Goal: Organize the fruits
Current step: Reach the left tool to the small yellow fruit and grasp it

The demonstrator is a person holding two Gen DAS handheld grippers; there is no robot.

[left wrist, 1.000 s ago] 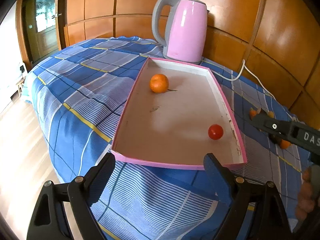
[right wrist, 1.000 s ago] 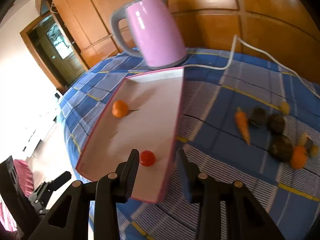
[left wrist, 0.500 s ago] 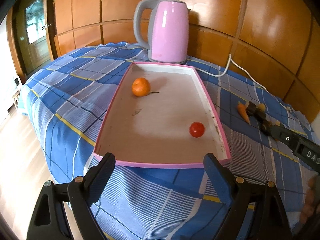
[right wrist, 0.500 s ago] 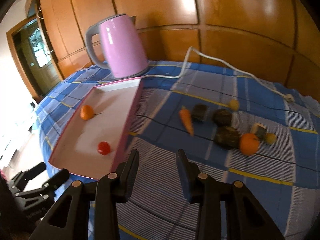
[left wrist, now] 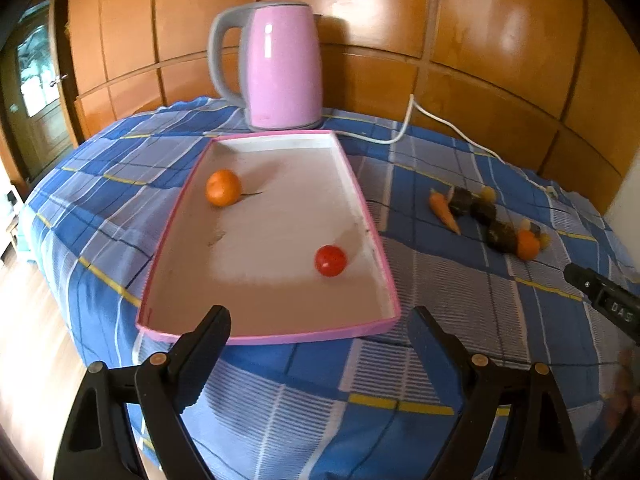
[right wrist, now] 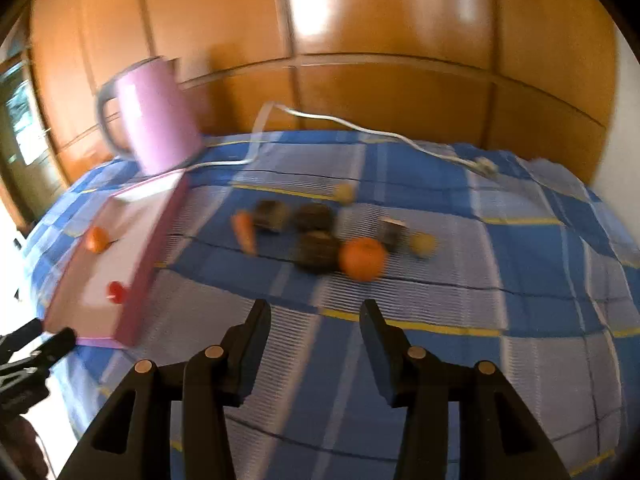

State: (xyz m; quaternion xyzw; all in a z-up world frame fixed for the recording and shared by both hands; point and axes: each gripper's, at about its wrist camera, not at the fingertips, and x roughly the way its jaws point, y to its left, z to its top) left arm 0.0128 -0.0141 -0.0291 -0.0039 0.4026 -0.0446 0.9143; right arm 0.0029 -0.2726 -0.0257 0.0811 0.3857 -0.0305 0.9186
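Observation:
A pink-rimmed tray lies on the blue checked cloth and holds an orange and a small red tomato. Right of it lies a cluster: a carrot, several dark lumps, a second orange and small yellow fruits. My left gripper stands open at the tray's near edge, empty. My right gripper is opening, nothing between its jaws, short of the cluster.
A pink kettle stands behind the tray, its white cord trailing right across the cloth. Wooden panels close off the back. The table edge drops to the floor on the left.
The right gripper swung right, away from the tray toward the loose cluster, and its jaws have widened. The left gripper's view shifted right, so the cluster now shows beside the tray.

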